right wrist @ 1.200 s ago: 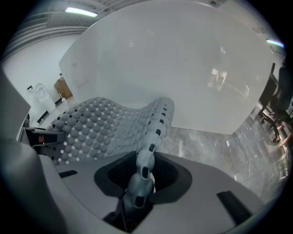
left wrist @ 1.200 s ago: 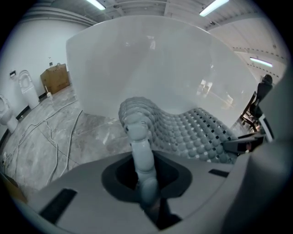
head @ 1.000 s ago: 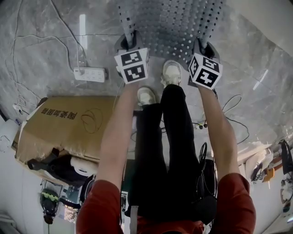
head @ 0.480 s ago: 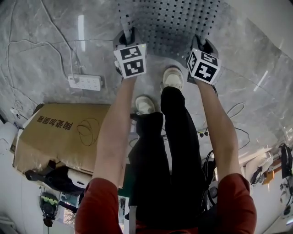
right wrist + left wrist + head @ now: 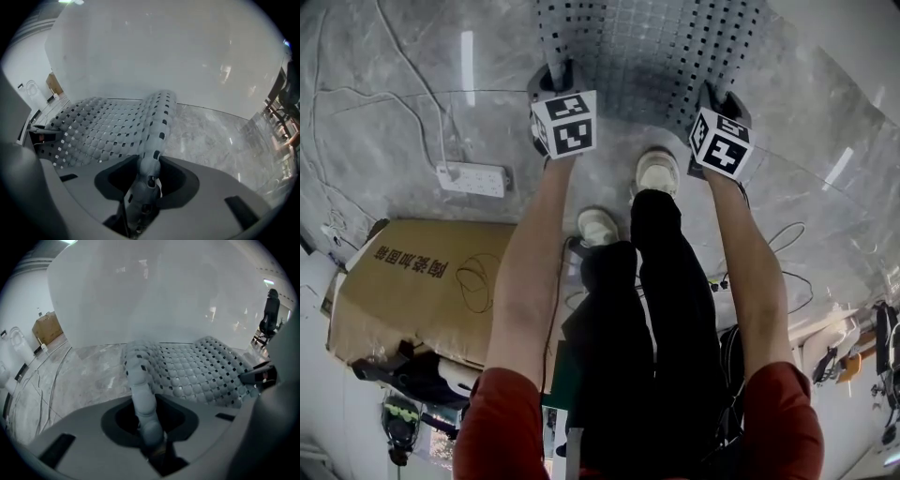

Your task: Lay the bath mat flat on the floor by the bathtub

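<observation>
Our left gripper [image 5: 559,77] pinches the near left corner of the bath mat [image 5: 649,45]. The grey dotted edge is bunched into a ridge that runs up between its narrow jaws. Those jaws have just been easing apart, with the mat between them. Our right gripper [image 5: 718,97] grips the near right corner the same way, its jaws a little wider and likewise just opening around the folded edge. Between the two grippers the mat spreads away from us over the marble floor [image 5: 384,122], reaching the foot of the white bathtub [image 5: 164,296]. Both held corners stand lifted off the floor, just beyond our shoes [image 5: 656,171].
</observation>
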Demonstrator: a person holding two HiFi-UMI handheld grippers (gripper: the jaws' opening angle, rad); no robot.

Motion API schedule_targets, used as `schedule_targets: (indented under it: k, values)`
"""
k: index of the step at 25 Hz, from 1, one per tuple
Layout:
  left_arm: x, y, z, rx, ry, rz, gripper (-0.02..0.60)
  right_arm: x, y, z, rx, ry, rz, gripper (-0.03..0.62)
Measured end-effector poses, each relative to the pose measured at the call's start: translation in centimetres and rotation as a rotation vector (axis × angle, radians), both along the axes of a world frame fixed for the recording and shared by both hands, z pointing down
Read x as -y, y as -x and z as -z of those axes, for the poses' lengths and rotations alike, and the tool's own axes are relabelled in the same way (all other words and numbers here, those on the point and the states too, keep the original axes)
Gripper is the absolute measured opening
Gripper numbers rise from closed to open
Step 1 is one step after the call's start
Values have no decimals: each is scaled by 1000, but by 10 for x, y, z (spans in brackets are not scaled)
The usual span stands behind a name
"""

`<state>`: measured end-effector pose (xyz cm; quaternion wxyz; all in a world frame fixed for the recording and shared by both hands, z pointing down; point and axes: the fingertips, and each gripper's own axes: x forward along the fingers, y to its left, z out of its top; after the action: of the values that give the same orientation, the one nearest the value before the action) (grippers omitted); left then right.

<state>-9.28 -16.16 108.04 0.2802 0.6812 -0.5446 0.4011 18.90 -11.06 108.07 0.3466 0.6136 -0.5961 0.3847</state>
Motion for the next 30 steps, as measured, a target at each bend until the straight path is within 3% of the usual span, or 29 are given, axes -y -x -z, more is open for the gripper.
schedule_targets:
  k: [9, 15, 21, 30]
  values:
    - [10, 23, -22, 81, 40, -76, 228, -2, -9, -8, 14, 3, -54, 205]
    - [9, 34, -23, 76, 64, -39, 322, -4, -18, -6, 47, -36, -79, 280]
    - [-6, 34, -16, 58, 75, -47, 351, -5, -6, -2, 64, -47, -37, 346]
    - [-23, 16, 40, -21, 66, -15, 354, -2, 0, 54, 70, -82, -41, 353]
